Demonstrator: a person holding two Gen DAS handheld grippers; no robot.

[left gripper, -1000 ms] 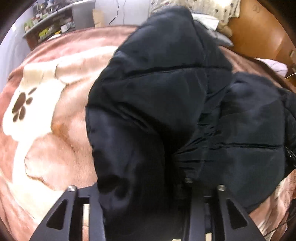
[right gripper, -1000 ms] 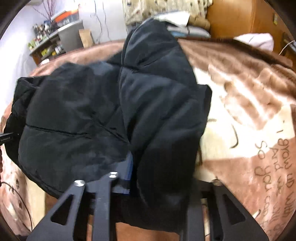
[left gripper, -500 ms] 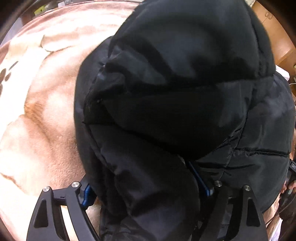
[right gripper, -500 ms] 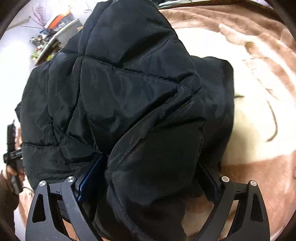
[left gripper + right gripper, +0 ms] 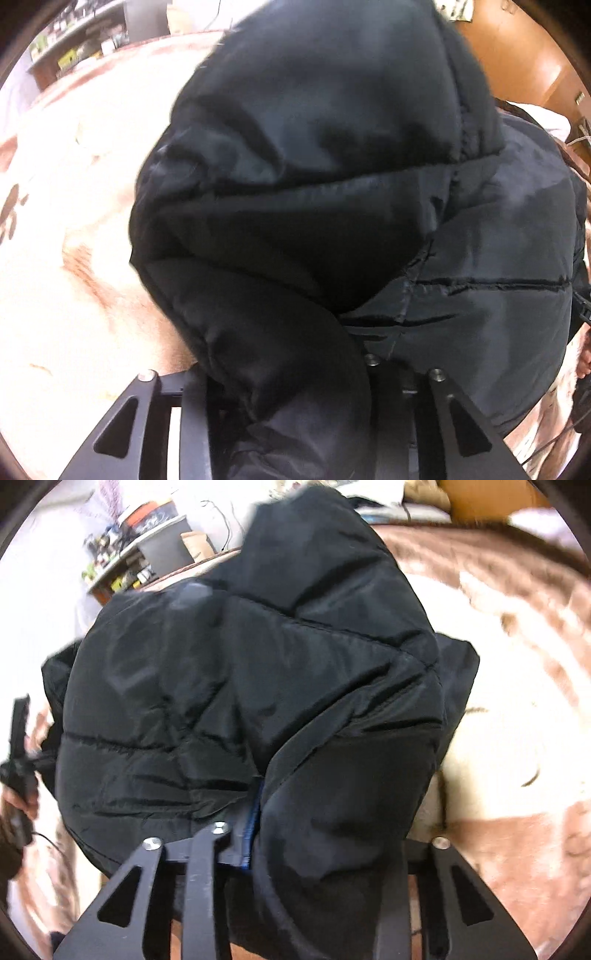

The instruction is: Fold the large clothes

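Observation:
A black quilted puffer jacket lies bunched on a brown and cream fleece blanket and fills most of both views. My left gripper points steeply down at its near left edge. Its jaws are closing, with a thick fold of the jacket pinched between them. My right gripper is at the near right edge of the jacket. Its jaws are closing too, and a padded fold is squeezed against the blue pad. The far fingertips of both are hidden by fabric.
The blanket spreads to the right with printed shapes. A cluttered shelf and a grey bin stand beyond the bed. Wooden furniture is at the back right. A hand holding the other gripper shows at the left edge.
Half a second ago both pairs of jaws stood wide around the jacket's folds. They have since narrowed onto the fabric. Both views have tipped up a little, showing more of the room.

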